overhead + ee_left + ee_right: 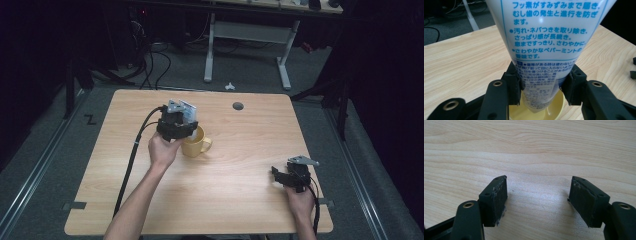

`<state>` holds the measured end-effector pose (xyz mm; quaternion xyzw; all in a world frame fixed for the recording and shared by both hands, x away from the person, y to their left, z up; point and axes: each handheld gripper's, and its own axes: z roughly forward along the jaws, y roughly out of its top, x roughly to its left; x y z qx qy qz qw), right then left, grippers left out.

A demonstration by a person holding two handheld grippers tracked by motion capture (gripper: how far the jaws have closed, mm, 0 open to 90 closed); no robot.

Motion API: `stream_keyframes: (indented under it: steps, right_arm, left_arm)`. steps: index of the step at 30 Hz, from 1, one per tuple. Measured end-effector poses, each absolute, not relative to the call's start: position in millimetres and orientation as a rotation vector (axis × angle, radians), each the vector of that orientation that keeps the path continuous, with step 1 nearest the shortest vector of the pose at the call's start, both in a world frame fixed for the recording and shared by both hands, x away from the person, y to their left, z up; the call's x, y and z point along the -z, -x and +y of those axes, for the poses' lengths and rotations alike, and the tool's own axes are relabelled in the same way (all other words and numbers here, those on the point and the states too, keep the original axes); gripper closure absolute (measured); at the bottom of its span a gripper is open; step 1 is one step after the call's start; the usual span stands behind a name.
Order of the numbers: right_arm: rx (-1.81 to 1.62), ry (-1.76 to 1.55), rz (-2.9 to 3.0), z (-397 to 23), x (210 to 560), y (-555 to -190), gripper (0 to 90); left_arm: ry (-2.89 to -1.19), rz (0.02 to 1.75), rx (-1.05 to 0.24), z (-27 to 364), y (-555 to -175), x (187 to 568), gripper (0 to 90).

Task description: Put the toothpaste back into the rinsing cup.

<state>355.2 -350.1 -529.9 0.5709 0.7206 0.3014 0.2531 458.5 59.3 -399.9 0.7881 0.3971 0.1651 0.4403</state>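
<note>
1. High view. The left tool [186, 126] holds a white plastic tube with blue print [189, 114] upright over a yellow ceramic mug with a side handle [196, 142], which stands near the middle of the pale wooden counter [240, 200]. Risk: the tool body may knock the mug's rim and tip it.
2. Left gripper view. The left tool's [541, 82] jaws clamp the tube [546, 37] near its lower end, which dips into the mug [554, 110]. Risk: the soft tube may buckle or slide between the pads; released off-centre, it could lean and topple the mug.
3. Right gripper view. The right tool [539, 197] rests wide and empty above bare counter [524, 145], well apart from the mug, so nothing braces it.
</note>
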Motion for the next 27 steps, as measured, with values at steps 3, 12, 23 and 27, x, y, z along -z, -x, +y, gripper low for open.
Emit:
stream_keyframes:
  steps: [3, 12, 23, 27]
  right_arm:
    - [-0.819, -1.552, 1.959, -350.1, 529.9, -355.2, 31.0]
    - [-0.819, -1.551, 1.959, -350.2, 529.9, -355.2, 31.0]
    - [-0.819, -1.552, 1.959, -350.2, 529.9, -355.1, 30.9]
    - [-0.819, -1.552, 1.959, -350.2, 529.9, -355.1, 31.0]
  left_arm:
    - [-1.960, 0.992, -0.417, 58.1, -459.8, 404.4, 56.0]
    - [-1.988, 1.002, -0.442, 56.2, -460.7, 414.6, 55.4]
    - [-2.004, 0.991, -0.448, 50.3, -461.7, 425.8, 55.1]
    - [-2.004, 1.000, -0.445, 51.0, -462.7, 429.3, 55.0]
